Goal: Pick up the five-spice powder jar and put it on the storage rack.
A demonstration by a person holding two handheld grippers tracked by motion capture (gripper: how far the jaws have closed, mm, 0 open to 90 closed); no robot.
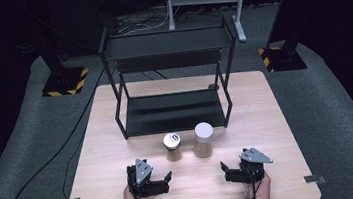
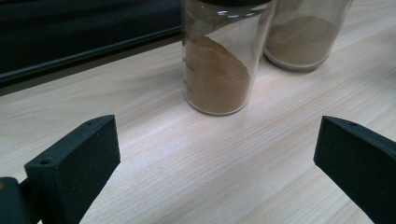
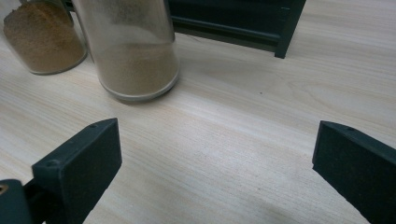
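Jars (image 1: 173, 146), 2 of them, each hold brown powder (image 2: 215, 77).

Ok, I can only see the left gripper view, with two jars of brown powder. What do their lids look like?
Observer: In the high view, the left jar has a dark lid with a pale label, and the right jar has a plain white lid.
Operator: What's the black thing behind them?
Observer: It's a black rack with two shelves, one above the other.
Operator: Where's my other gripper?
Observer: The right gripper is on the near side of the right jar. Its jaws are wide open with nothing in them.
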